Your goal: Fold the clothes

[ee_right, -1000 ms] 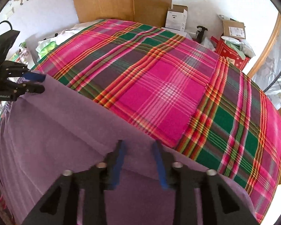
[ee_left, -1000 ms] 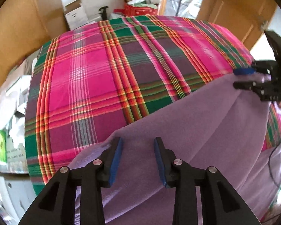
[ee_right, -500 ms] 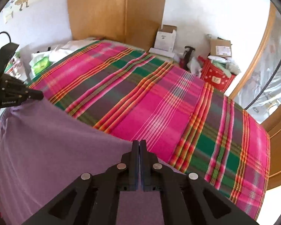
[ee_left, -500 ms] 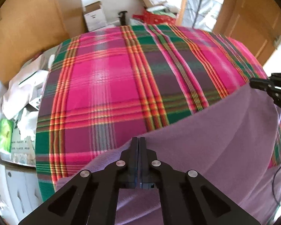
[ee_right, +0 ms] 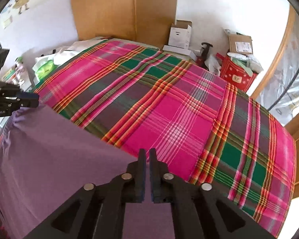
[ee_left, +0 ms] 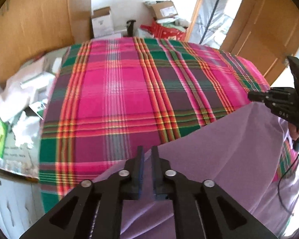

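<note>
A purple cloth [ee_left: 219, 149] lies over the near part of a pink, green and orange plaid bedspread [ee_left: 129, 99]. Its far edge is raised and pulled tight between both grippers. My left gripper [ee_left: 147, 151] pinches that edge at one corner; its jaws are opening, a narrow slit shows, and cloth sits in it. In the right wrist view the cloth [ee_right: 49, 149] gathers up to the left gripper [ee_right: 32, 100] at far left. My right gripper [ee_right: 147, 153] holds the other corner, its jaws also opening with a thin gap. It shows at far right in the left wrist view [ee_left: 251, 97].
Bare plaid bedspread [ee_right: 169, 109] stretches beyond the cloth. Behind the bed stand a wooden wardrobe [ee_right: 125, 10], a white box [ee_right: 179, 33], a cardboard box [ee_right: 240, 43] and a red basket [ee_right: 237, 75]. Bags and papers [ee_left: 20, 103] pile up beside the bed. A wooden door [ee_left: 269, 29] is at right.
Both grippers went from open around the cloth's edge to shut on it, and now show a thin gap again. The edge has lifted off the bed, and the left gripper has shifted.
</note>
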{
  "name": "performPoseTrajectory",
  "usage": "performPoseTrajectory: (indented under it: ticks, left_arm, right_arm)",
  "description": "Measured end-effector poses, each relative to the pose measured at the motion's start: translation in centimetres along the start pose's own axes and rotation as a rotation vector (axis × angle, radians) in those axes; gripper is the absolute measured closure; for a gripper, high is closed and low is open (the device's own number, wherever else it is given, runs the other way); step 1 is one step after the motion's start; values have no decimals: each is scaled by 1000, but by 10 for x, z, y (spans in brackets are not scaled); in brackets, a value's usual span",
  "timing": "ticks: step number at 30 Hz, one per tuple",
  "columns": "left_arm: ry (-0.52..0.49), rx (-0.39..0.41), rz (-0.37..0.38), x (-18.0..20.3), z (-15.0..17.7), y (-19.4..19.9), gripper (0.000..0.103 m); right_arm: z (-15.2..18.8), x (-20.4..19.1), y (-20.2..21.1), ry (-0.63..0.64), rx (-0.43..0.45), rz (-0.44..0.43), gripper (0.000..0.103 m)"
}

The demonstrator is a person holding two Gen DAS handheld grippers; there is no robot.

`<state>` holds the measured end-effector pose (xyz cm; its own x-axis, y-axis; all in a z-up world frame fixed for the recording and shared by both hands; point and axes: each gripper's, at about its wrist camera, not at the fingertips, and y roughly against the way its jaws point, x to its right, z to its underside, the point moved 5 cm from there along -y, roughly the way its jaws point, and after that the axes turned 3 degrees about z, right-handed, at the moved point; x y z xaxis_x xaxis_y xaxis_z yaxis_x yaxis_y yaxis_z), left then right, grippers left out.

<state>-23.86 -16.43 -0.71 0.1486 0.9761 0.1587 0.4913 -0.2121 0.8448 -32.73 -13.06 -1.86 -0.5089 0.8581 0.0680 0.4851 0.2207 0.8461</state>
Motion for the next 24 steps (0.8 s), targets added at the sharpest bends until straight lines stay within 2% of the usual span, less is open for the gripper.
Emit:
performPoseTrajectory:
  ticks: [1, 3, 4, 7, 10, 14, 18, 20, 21, 23, 24]
  left_arm:
    - [-18, 2, 10, 0, -3, 0, 81]
    - [-66, -17, 44, 5, -5, -3, 75]
    - [-93, -30, 51, 8, -6, -6, 74]
    - [-168, -80, 11, 19, 2, -19, 74]
    - [-200, -80, -22, 17, 2, -23, 73]
    - [-193, -78, -44, 17, -3, -29, 68]
    - [-203, -57, -65, 18, -5, -34, 69]
    - [-182, -64, -51, 15, -7, -36, 70]
    - [-178, -66, -50, 16, -6, -35, 77]
    - [-184, -62, -74, 19, -8, -35, 101]
    - [-187, -59, -83, 20, -8, -36, 101]
  right_arm:
    - [2, -1, 1, 8, -1, -9, 76]
    - [5, -1, 3, 18, -8, -28, 66]
    - [8, 0, 1, 20, -21, -35, 65]
    - [15, 5, -4, 23, -54, -1, 63]
    - [22, 10, -11, 4, -85, -5, 59]
    - [28, 15, -14, -26, -94, -16, 58]
    - [30, 16, -14, -46, -87, -15, 58]
    - [30, 17, -13, -54, -88, -15, 61]
    - [30, 16, -13, -53, -90, -15, 66]
    - [30, 13, -12, -45, -91, -21, 79]
    - [29, 12, -11, -40, -92, -21, 93]
